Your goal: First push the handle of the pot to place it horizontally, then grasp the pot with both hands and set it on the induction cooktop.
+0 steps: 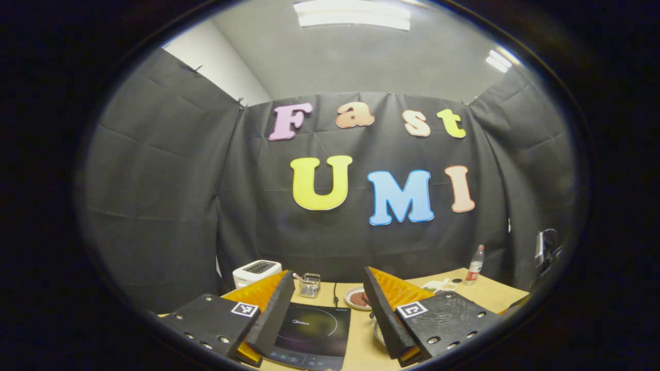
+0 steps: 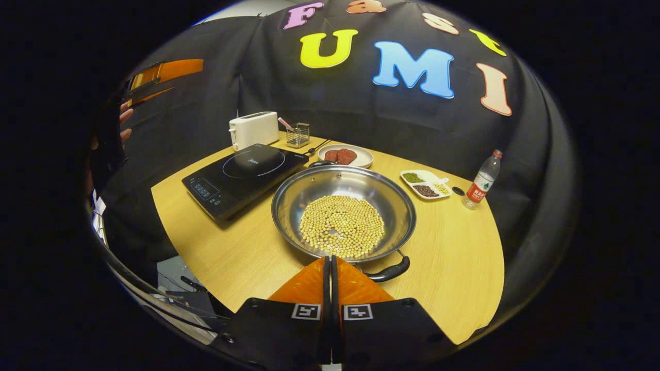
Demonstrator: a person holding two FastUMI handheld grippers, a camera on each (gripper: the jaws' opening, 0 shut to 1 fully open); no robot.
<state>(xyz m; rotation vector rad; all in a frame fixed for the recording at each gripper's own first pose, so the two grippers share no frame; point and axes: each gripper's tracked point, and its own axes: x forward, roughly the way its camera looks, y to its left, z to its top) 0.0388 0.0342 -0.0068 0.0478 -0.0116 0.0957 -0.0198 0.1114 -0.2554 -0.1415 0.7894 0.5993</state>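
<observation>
On the table (image 2: 216,257), the induction cooktop (image 2: 242,178) sits left of the pot (image 2: 343,214) of soybeans (image 2: 342,225); a divided dish (image 2: 427,184) holds beans. Left gripper (image 1: 327,314) gapes wide, empty; right gripper (image 2: 330,275) is closed, empty, by the pot's handle (image 2: 389,270).

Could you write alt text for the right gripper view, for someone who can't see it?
A steel pot of pale beans sits on a round wooden table, beside a black induction cooktop. The right gripper, fingers closed together, points at the pot's near handle.
</observation>
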